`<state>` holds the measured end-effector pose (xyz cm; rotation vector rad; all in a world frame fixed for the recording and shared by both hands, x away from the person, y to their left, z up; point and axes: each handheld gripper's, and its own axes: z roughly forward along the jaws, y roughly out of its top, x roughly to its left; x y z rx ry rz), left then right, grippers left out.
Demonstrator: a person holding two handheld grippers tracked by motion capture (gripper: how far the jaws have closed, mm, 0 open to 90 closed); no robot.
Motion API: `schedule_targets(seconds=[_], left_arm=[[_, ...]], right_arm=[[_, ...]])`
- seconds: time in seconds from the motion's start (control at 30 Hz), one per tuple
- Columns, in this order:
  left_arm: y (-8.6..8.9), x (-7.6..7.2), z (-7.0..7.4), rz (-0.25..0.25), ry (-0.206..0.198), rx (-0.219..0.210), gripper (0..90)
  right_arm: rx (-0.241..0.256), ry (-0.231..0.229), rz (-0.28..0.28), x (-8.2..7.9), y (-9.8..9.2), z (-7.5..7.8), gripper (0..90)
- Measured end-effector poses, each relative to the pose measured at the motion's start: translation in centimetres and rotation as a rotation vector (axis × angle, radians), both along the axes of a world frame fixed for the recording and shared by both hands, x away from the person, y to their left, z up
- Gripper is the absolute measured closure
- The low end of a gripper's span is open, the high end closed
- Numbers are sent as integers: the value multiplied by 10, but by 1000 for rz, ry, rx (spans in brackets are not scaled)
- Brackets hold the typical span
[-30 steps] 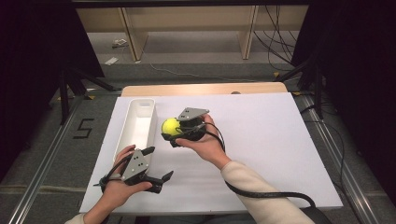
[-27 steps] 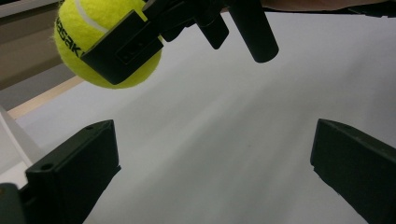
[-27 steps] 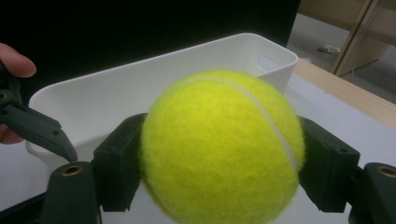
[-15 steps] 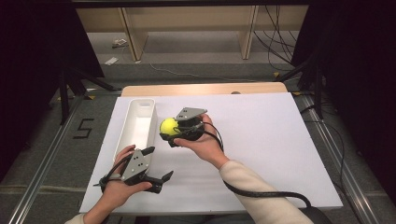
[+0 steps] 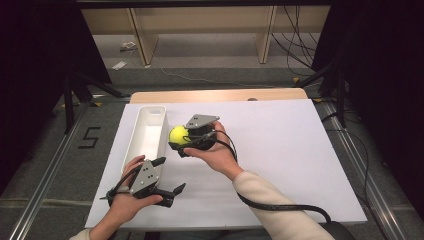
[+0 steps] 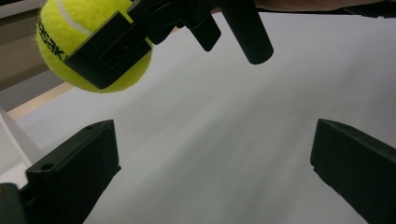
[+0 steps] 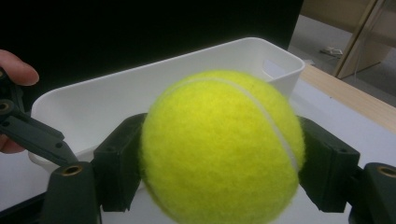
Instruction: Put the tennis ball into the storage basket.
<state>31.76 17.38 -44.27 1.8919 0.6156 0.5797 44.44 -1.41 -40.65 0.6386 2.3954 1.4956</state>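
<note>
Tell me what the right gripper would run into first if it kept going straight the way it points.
Probably the white tray: seen along the right gripper, which holds the tennis ball, the tray's wall lies directly ahead. Depth is unclear.

one tennis ball [image 5: 178, 135], one white bin [image 5: 146, 137], two hand-held grippers, one white board [image 5: 280, 150]

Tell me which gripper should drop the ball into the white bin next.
Right. The right gripper already clamps the tennis ball just beside the white bin, so likely only a short move remains. The left gripper sits open nearer the person.
</note>
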Motion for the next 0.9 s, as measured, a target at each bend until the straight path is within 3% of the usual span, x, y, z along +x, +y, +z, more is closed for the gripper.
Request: schedule_targets(seconds=[0.9], left_arm=[[0, 0, 0, 0, 1, 0, 6]], right_arm=[[-9, -4, 4, 1, 7, 3, 260]])
